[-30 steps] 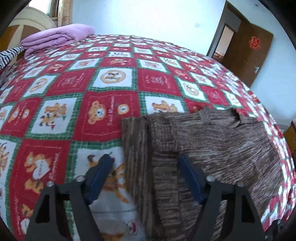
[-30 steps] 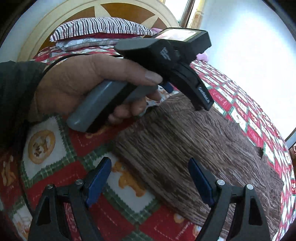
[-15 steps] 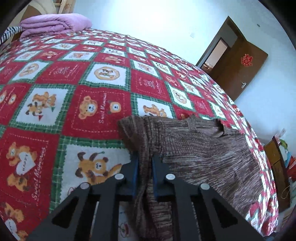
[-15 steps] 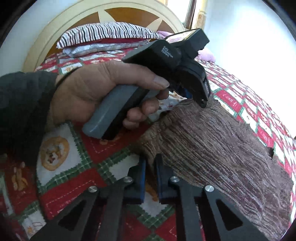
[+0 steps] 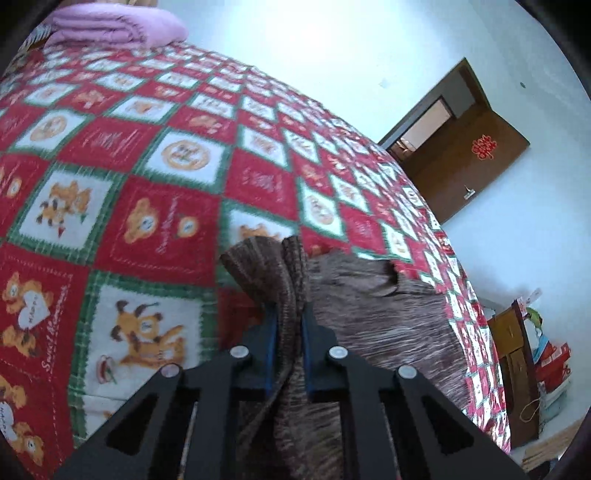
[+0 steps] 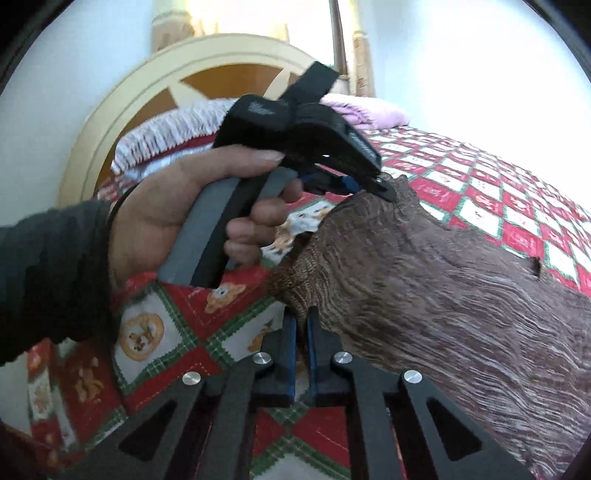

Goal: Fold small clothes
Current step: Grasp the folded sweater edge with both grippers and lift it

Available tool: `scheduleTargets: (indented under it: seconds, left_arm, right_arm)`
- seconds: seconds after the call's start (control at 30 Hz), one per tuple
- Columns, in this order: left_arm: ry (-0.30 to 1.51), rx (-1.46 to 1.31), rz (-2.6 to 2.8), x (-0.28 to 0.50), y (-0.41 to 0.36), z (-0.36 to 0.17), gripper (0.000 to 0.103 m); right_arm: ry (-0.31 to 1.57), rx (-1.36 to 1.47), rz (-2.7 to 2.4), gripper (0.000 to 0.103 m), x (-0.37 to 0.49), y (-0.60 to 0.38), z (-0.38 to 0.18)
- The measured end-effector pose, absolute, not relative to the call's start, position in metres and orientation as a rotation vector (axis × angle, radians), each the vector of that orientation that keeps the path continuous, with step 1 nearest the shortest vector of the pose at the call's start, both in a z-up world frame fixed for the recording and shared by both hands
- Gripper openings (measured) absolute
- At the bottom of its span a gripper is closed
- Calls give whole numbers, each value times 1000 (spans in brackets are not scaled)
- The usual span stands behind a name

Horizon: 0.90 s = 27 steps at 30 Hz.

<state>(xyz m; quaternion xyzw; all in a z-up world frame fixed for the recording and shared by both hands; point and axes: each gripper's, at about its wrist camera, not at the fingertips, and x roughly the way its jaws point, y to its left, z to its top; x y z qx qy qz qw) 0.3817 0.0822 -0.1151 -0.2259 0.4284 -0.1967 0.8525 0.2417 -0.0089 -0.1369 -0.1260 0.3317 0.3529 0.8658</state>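
Note:
A brown knitted garment lies on the red, white and green bear-patterned bedspread. My left gripper is shut on the garment's left edge, which bunches up between the blue pads and lifts off the bed. In the right wrist view the garment spreads to the right. My right gripper is shut on its near corner. The left gripper, held in a hand, pinches the garment's far corner there.
A folded pink blanket lies at the far end of the bed. A striped pillow rests against the round wooden headboard. A brown door stands open beyond the bed. Boxes and wooden furniture stand beside the bed.
Both grippers went from open to shut on the garment's edge. They have since lifted it, so the held edge rises off the bedspread and bunches.

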Motion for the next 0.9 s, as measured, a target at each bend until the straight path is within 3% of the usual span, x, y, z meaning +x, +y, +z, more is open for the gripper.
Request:
scheduleTargets:
  seconds: [0.9]
  left_arm:
    - [868, -428, -506, 398, -38, -65, 11]
  right_arm:
    - [629, 119, 591, 4, 243, -173, -101]
